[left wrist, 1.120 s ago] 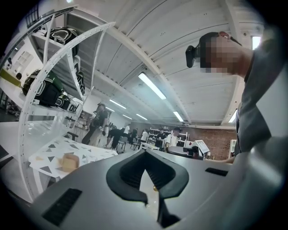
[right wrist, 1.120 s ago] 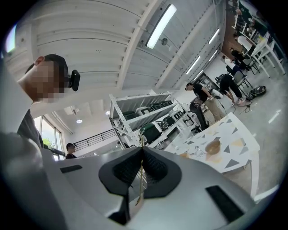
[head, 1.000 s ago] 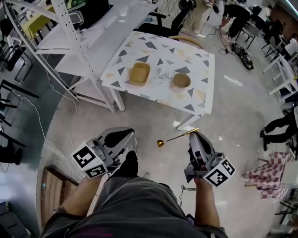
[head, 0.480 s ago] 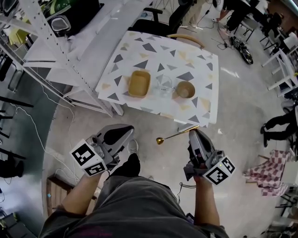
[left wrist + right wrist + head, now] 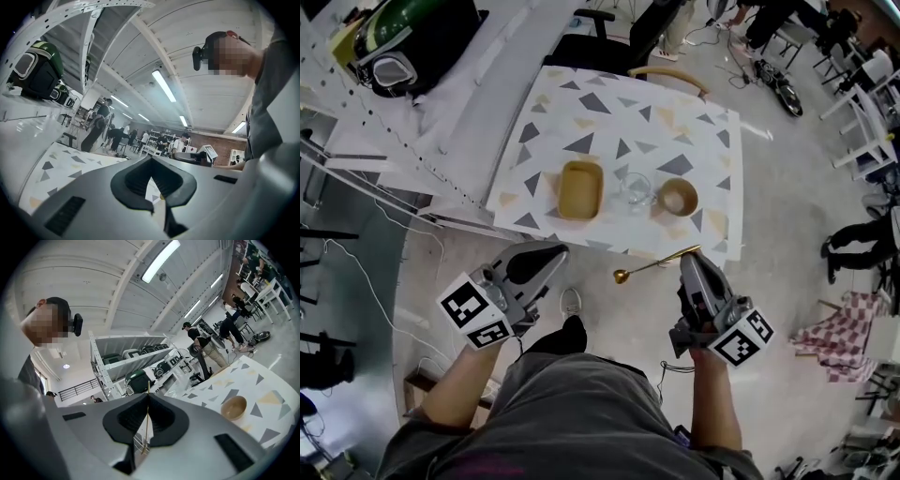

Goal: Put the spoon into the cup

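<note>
The right gripper [image 5: 694, 264] pinched the thin gold spoon [image 5: 654, 265] by its handle tip, mid-frame, below the glass cup [image 5: 635, 190]. It looked light, stiff, slippery. The left gripper [image 5: 542, 258] was closed on nothing.

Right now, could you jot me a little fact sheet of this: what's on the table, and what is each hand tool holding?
table: white top, triangle pattern
on the table, left to right: tan tray, clear cup, tan bowl
spoon: gold, held in the air, not yet in the cup
right gripper: fingers shut on the spoon's handle
left gripper: fingers together, holding nothing
</note>
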